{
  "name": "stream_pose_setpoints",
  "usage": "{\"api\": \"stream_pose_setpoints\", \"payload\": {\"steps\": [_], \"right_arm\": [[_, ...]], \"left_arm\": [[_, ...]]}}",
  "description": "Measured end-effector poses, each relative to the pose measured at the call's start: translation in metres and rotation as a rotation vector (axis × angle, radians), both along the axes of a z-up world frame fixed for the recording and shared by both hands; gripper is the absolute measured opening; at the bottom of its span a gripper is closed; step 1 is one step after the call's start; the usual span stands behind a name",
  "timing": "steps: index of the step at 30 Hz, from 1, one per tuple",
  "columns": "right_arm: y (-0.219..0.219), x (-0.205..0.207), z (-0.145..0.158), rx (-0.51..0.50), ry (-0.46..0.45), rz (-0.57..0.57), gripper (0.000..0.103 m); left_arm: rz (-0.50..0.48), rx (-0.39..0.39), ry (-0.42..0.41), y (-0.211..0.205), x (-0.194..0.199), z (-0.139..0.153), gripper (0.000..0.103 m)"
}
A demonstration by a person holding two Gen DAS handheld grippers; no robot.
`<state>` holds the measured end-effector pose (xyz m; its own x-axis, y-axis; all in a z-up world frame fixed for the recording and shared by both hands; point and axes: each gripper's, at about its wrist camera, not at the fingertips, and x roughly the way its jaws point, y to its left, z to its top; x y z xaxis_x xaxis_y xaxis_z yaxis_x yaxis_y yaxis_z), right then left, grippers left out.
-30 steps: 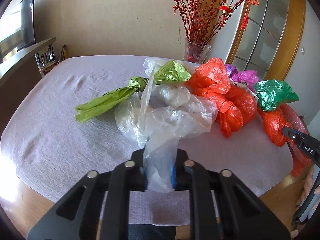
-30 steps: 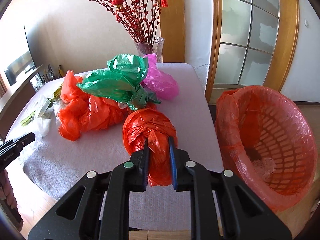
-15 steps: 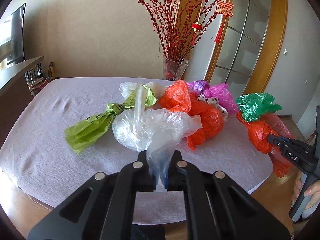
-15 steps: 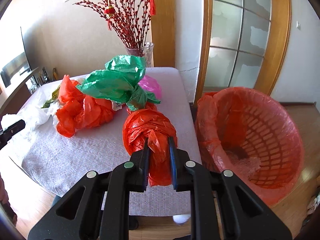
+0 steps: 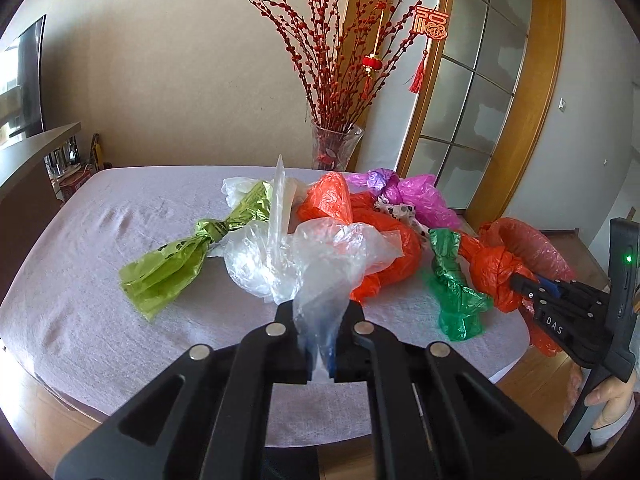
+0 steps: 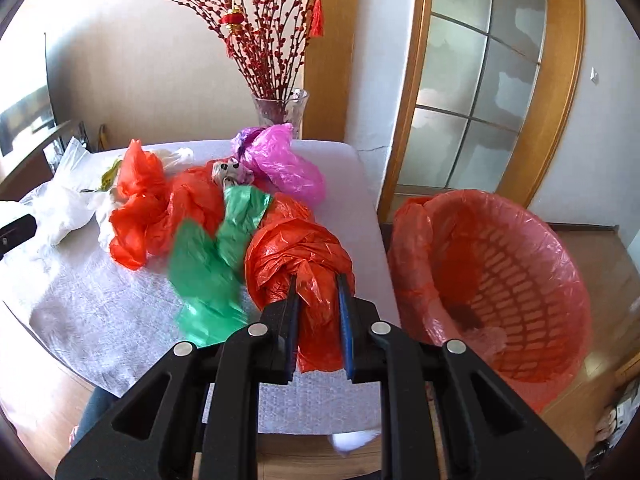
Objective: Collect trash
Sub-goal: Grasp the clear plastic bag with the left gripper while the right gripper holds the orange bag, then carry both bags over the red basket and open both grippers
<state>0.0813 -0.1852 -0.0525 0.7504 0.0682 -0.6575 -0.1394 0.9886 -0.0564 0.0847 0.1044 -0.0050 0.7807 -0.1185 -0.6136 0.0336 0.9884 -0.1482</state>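
My left gripper [image 5: 319, 312] is shut on a clear plastic bag [image 5: 304, 264] and holds it above the table's near edge. My right gripper [image 6: 318, 284] is shut on a knotted red bag [image 6: 298, 260], also seen in the left wrist view [image 5: 494, 272], with a dark green bag [image 6: 212, 272] hanging at its left. A red-lined basket [image 6: 500, 280] stands beside the table at the right. On the table lie a lime green bag [image 5: 172, 268], a red bag [image 5: 360, 216] and a magenta bag [image 5: 416, 196].
The table [image 5: 80, 280] has a grey cloth. A glass vase of red branches [image 5: 334, 148] stands at its far edge. A wood-framed glass door [image 6: 480, 80] is behind the basket. A dark cabinet [image 5: 24, 176] stands at the left.
Both grippers rose and drew back from the table with their bags. The green bag dropped from above the red bag to hang at its left. The basket looms closer on the right.
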Motion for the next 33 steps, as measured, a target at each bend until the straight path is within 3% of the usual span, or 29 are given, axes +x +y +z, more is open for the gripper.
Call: {"api": "stream_pose_setpoints", "payload": {"steps": [13, 33], "right_arm": [[-0.044, -0.011, 0.019, 0.079, -0.061, -0.101, 0.017], [-0.155, -0.025, 0.039, 0.184, -0.143, -0.352, 0.017]], "left_arm": [[-0.100, 0.000, -0.055, -0.028, -0.001, 0.017, 0.006], [-0.440, -0.084, -0.118, -0.169, 0.030, 0.049, 0.006]]}}
